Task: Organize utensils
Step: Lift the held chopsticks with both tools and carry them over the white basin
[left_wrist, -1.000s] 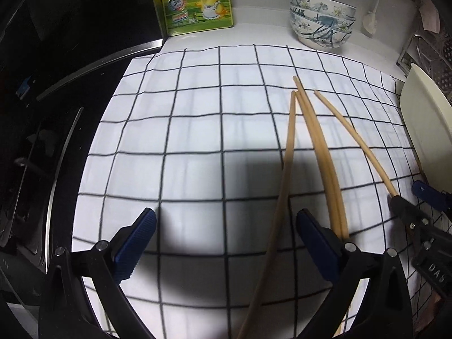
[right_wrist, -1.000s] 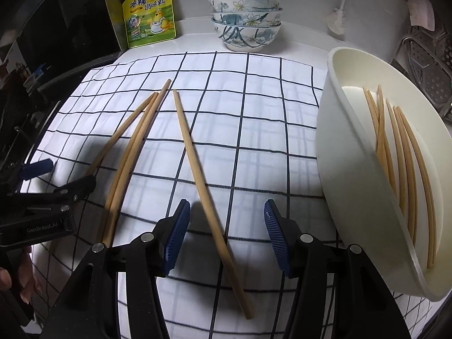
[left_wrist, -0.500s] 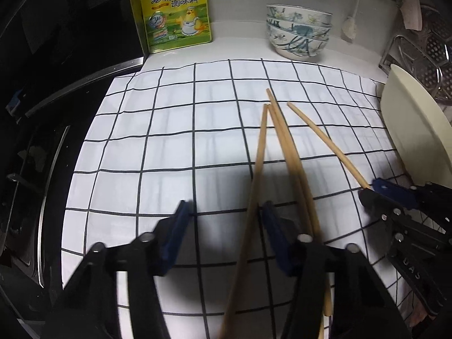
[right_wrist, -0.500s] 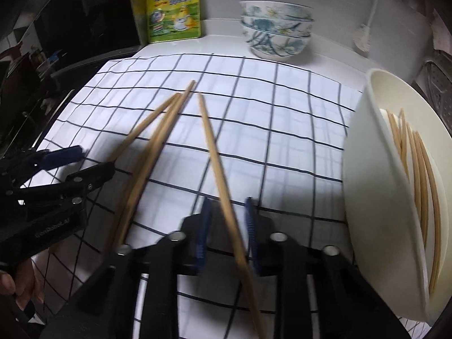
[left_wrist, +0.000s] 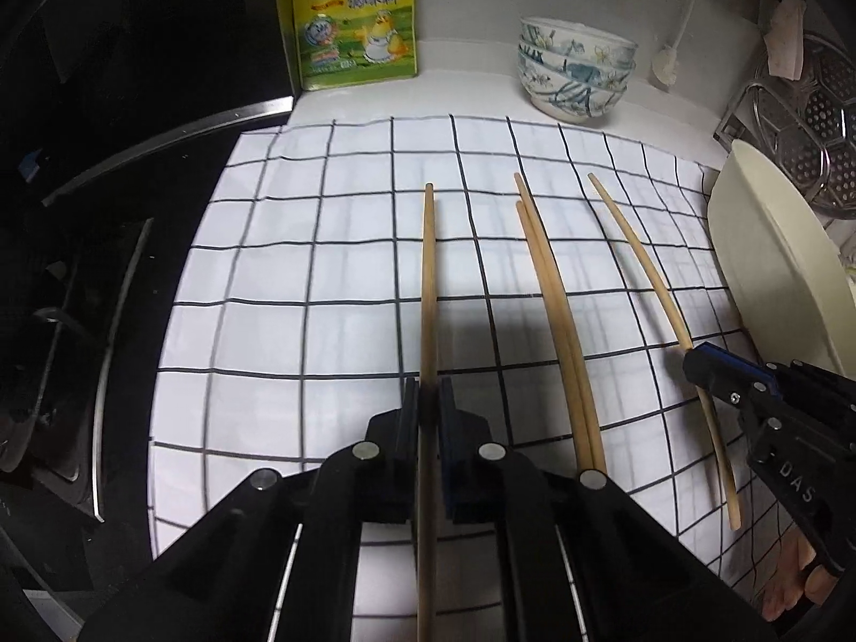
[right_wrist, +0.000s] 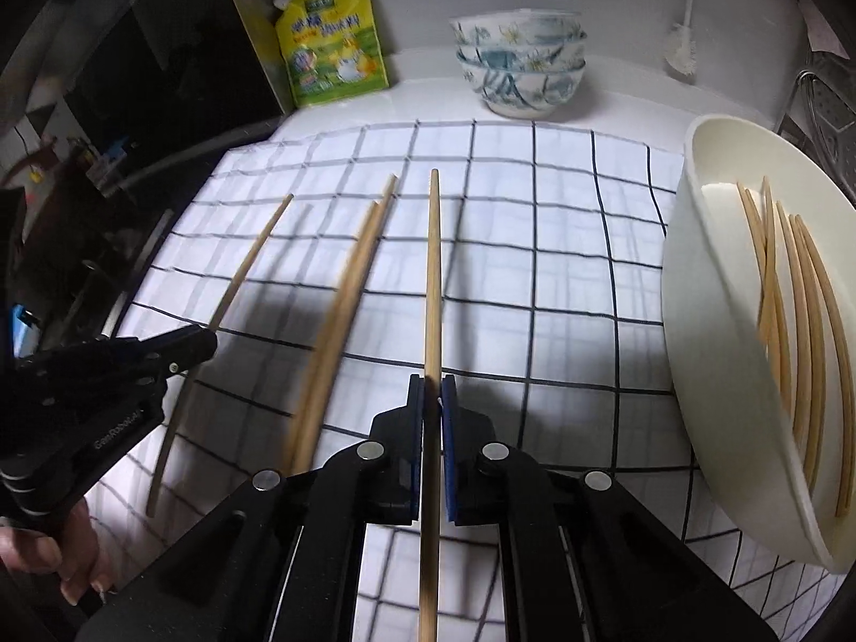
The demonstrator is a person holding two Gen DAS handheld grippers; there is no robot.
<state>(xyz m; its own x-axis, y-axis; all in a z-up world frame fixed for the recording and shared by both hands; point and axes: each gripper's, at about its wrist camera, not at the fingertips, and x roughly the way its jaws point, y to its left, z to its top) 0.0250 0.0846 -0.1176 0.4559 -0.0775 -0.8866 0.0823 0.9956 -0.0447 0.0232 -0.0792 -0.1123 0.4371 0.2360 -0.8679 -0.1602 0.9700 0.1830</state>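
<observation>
Kitchen bench covered w/ a white checked cloth (left_wrist: 342,278); four wooden chopsticks in play. Left hand-held gripper (left_wrist: 428,406) is closed tight on one chopstick (left_wrist: 428,278), stick running straight fwd between its blue pads. Right hand-held gripper (right_wrist: 432,401) is likewise clamped on another chopstick (right_wrist: 433,278), pointing fwd. Whether either stick is lifted clear of the cloth, can't tell for sure.

Between the two held sticks, a pair of chopsticks (left_wrist: 551,289) lies on the cloth, side by side & touching. At the cloth's right edge sits a cream tub (right_wrist: 690,321), tilted, w/ several chopsticks (right_wrist: 792,321) already inside.

Behind the cloth, by the wall: a yellow refill pouch (left_wrist: 353,16) & a stack of patterned bowls (left_wrist: 575,75). Not part of the job.

Step in hand, as I read it: both grips made, pickup stage. Next move prob. calls for carrying each stick to the tub, right one first since it's nearer, lining it up w/ those inside, then letting go. The pair on the cloth is left to do after.
</observation>
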